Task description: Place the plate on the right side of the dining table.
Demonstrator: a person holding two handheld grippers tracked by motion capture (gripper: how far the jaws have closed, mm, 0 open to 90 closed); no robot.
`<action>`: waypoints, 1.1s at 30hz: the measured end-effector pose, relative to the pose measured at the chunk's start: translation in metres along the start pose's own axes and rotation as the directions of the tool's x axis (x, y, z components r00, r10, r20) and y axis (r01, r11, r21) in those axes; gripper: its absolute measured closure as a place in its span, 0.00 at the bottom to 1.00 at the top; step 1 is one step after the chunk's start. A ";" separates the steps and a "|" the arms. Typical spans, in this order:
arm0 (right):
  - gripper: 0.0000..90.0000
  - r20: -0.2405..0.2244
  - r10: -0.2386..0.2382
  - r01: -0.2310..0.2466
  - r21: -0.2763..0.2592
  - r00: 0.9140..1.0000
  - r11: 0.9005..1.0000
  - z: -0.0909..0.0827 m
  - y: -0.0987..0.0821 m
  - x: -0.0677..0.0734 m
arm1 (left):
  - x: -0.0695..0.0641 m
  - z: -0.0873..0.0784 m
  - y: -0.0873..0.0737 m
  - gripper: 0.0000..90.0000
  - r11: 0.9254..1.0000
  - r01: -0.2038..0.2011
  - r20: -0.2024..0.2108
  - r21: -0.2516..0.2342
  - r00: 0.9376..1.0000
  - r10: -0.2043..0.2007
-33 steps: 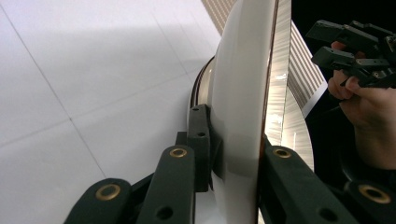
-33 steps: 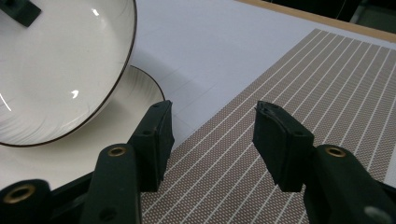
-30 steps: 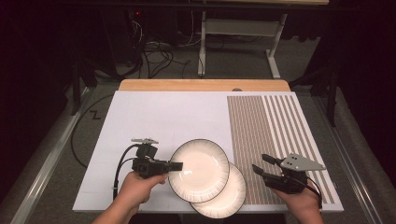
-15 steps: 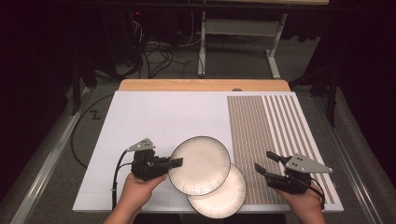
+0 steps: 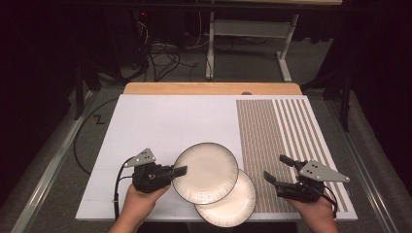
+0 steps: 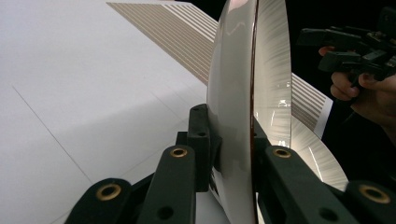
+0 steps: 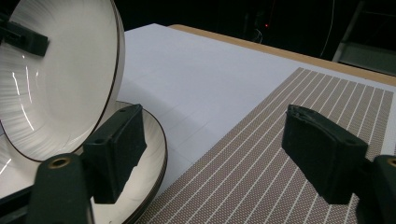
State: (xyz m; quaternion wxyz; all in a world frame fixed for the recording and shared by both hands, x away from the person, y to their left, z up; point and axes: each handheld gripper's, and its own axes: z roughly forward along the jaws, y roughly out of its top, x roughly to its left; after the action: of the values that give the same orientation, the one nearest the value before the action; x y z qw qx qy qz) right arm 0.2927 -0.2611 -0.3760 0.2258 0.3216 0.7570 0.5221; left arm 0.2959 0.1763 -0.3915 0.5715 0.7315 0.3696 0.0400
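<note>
Two white plates with dark rims overlap near the table's front edge. My left gripper (image 5: 179, 171) is shut on the left rim of the upper plate (image 5: 206, 172) and holds it tilted over the lower plate (image 5: 232, 203). In the left gripper view the jaws (image 6: 229, 140) pinch that upper plate (image 6: 233, 84) edge-on, with the lower plate (image 6: 317, 158) behind it. My right gripper (image 5: 276, 168) stands to the right of the lower plate, apart from it. Its jaws (image 7: 219, 154) have just been opening, with nothing between them. The right gripper view has the upper plate (image 7: 60, 84) and lower plate (image 7: 149, 154) at left.
A white board (image 5: 165, 126) covers the table. A brown woven mat with pale stripes (image 5: 277, 131) lies on its right part. A wooden edge (image 5: 209, 88) runs along the back. Cables and a metal frame (image 5: 243, 29) are on the dark floor beyond.
The right gripper's jaws have spread wider beside the lower plate. The left hand has rolled a little and the upper plate has shifted slightly away from the front edge.
</note>
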 end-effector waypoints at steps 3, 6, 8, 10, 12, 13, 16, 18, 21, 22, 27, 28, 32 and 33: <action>0.18 -0.002 0.011 -0.011 -0.004 1.000 1.000 0.000 0.000 0.001 | -0.001 -0.002 -0.002 0.89 1.000 -0.006 -0.003 -0.013 1.000 0.006; 0.10 0.013 0.021 -0.021 -0.005 1.000 1.000 0.000 -0.001 0.002 | -0.003 -0.003 -0.003 0.89 1.000 -0.020 -0.006 -0.022 1.000 0.020; 0.05 0.028 0.032 -0.032 -0.008 0.999 0.999 0.001 -0.001 0.002 | -0.005 -0.004 -0.003 0.89 0.999 -0.033 -0.007 -0.027 0.999 0.033; 0.02 0.039 0.032 -0.032 -0.012 0.999 0.999 0.001 -0.002 0.003 | -0.006 -0.004 -0.003 0.89 0.998 -0.053 -0.009 -0.030 0.999 0.053; 0.01 0.041 0.028 -0.027 -0.016 0.999 1.000 0.001 -0.002 0.003 | -0.008 -0.005 -0.004 0.89 0.997 -0.064 -0.010 -0.033 0.998 0.064; 0.01 0.040 0.026 -0.025 -0.018 0.999 1.000 0.001 -0.002 0.004 | -0.008 -0.005 -0.004 0.89 0.997 -0.069 -0.011 -0.034 0.998 0.069; 0.01 0.034 0.021 -0.021 -0.012 0.999 1.000 0.002 -0.002 0.005 | -0.008 -0.006 -0.004 0.88 0.997 -0.076 -0.013 -0.032 0.997 0.075; 0.01 0.026 0.019 -0.019 -0.008 0.999 1.000 0.003 -0.002 0.006 | -0.008 -0.006 -0.004 0.88 0.996 -0.079 -0.013 -0.032 0.997 0.079; 0.01 0.016 0.020 -0.020 -0.008 1.000 1.000 0.006 0.000 0.008 | -0.008 -0.006 -0.004 0.88 0.996 -0.084 -0.013 -0.034 0.996 0.083; 0.01 0.011 0.021 -0.021 -0.011 1.000 1.000 0.007 0.002 0.009 | -0.009 -0.006 -0.004 0.88 0.996 -0.086 -0.013 -0.035 0.996 0.086; 0.01 -0.024 0.009 -0.009 0.002 1.000 1.000 0.018 0.011 0.015 | -0.008 -0.006 -0.004 0.88 0.996 -0.080 -0.010 -0.037 0.997 0.080; 0.01 -0.031 0.006 -0.006 0.006 0.999 1.000 0.020 0.012 0.017 | -0.007 -0.006 -0.005 0.88 0.996 -0.079 -0.008 -0.037 0.997 0.079; 0.01 -0.054 -0.004 0.005 0.029 0.999 1.000 0.029 0.017 0.023 | -0.006 -0.006 -0.004 0.88 0.997 -0.074 -0.006 -0.034 0.997 0.074; 0.01 -0.059 -0.005 0.007 0.028 0.998 1.000 0.031 0.019 0.025 | -0.006 -0.006 -0.005 0.88 0.997 -0.074 -0.006 -0.035 0.997 0.074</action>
State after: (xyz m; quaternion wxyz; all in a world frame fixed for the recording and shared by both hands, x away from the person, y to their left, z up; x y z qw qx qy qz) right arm 0.3012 -0.2185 -0.3696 0.2004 0.3069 0.7717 0.5197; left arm 0.2861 0.1780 -0.3910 0.5817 0.7343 0.3430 0.0694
